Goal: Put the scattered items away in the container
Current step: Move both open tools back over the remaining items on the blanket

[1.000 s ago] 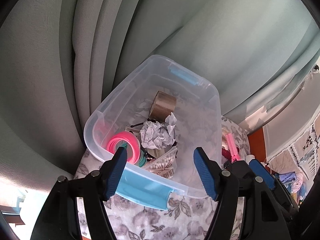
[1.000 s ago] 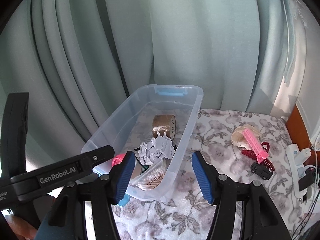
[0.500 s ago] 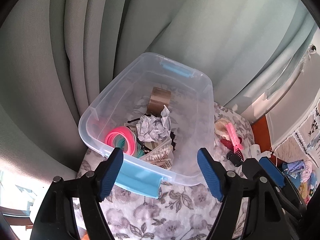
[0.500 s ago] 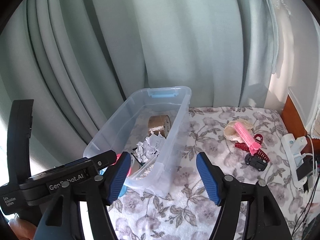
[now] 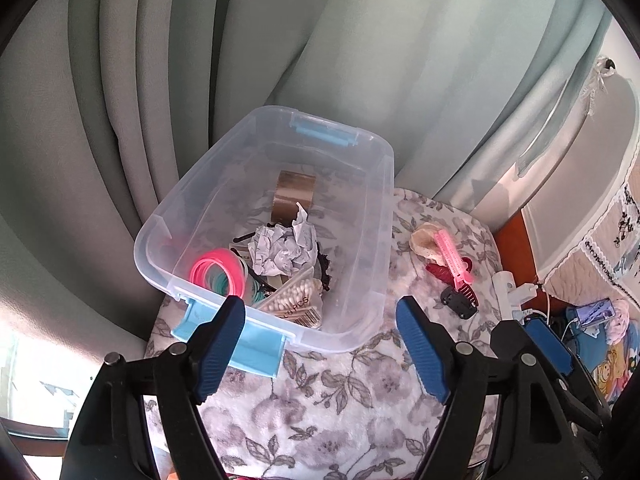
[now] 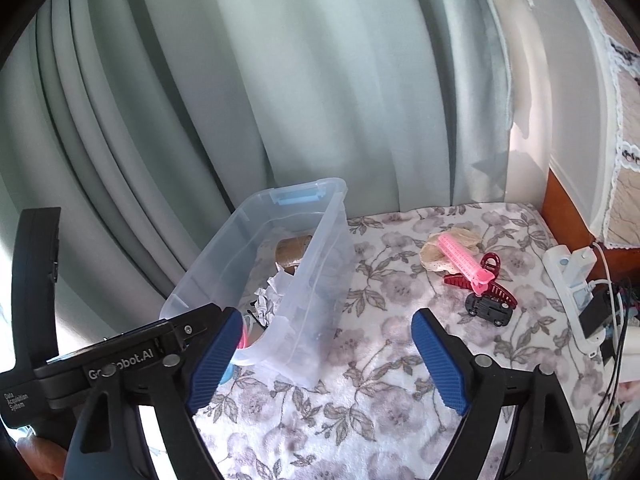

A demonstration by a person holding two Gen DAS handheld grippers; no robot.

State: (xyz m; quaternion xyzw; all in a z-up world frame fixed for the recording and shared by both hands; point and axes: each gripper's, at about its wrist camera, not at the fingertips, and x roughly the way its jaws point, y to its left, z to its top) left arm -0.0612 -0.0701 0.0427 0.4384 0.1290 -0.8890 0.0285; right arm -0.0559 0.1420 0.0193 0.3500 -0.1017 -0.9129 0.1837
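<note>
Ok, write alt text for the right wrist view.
The right gripper, jaws opening and empty, hovers over a floral cloth. A clear bin of clutter sits to the left; a pink hair clip, red claw clip and black toy car lie loose to the right.

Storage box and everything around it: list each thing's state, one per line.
Storage box: lid off, partly filled.
Tape roll: in box, on edge.
Crumpled paper: in box.
Pink hair roller: outside, on shell.
Red claw clip: outside, on blanket.
Toy car: outside, overturned.
Left tongs: open, empty.
Right tongs: opening, empty.
</note>
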